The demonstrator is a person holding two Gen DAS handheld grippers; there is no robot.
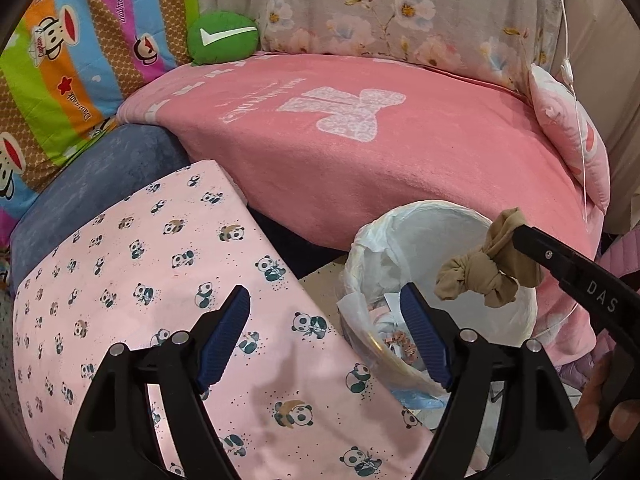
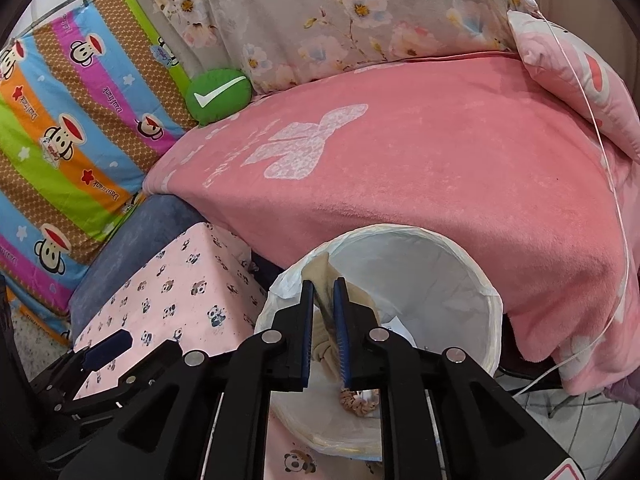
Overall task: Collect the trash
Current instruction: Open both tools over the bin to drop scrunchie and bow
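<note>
A white bin with a plastic liner (image 1: 516, 320) stands between a panda-print surface and a pink bed; it also shows in the right wrist view (image 2: 460, 280). Some scraps lie inside it (image 1: 404, 346). My right gripper (image 2: 324, 288) is shut on a knotted beige stocking (image 2: 320, 268) and holds it over the bin's mouth. In the left wrist view the stocking (image 1: 488, 272) hangs from the right gripper's tip (image 1: 516, 232) above the bin. My left gripper (image 1: 326, 300) is open and empty, over the panda surface beside the bin.
The panda-print pink surface (image 1: 160, 280) lies at the left. The pink blanket (image 1: 380, 152) covers the bed behind the bin. A green check-mark cushion (image 1: 222, 38), a striped monkey quilt (image 1: 72, 60) and a pink pillow (image 1: 576, 136) lie around it. A thin white cord (image 2: 612, 184) hangs at the right.
</note>
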